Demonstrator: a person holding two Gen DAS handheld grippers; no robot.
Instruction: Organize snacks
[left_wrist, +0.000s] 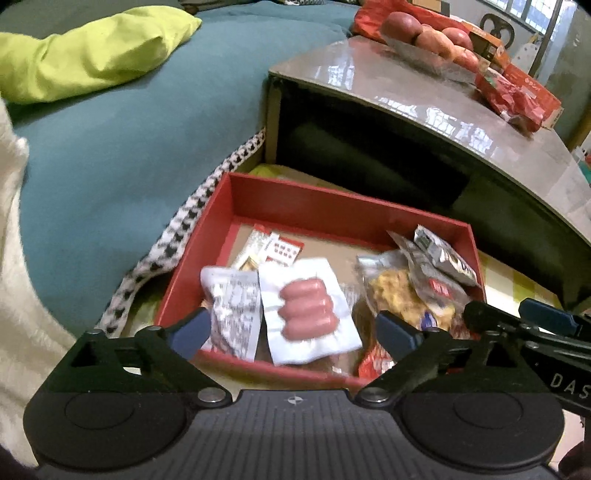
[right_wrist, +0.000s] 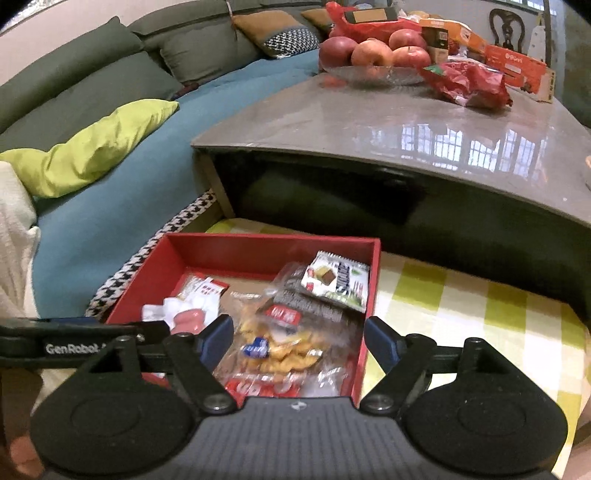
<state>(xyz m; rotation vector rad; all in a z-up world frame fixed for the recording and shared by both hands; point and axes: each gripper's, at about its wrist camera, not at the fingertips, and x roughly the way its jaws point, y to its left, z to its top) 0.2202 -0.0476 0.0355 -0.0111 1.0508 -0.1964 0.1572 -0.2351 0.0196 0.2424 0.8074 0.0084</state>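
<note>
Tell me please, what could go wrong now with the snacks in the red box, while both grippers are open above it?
1. The sausage pack lies loosely over other packets; a grab by the left gripper might catch two at once.
2. The packets on the right pile up against the wall of the red box; the top one could slide out.
3. The right gripper works close to the left one, so they may collide.

I am in a home living room. A long sofa (right_wrist: 110, 74) with green back cushions and a teal cover runs beside me, a lime pillow (right_wrist: 96, 147) lying on it. A glossy low worktop (right_wrist: 406, 125) carries a glass bowl of apples (right_wrist: 373, 55) and red snack bags (right_wrist: 469, 83). Windows reflect in its surface.
</note>
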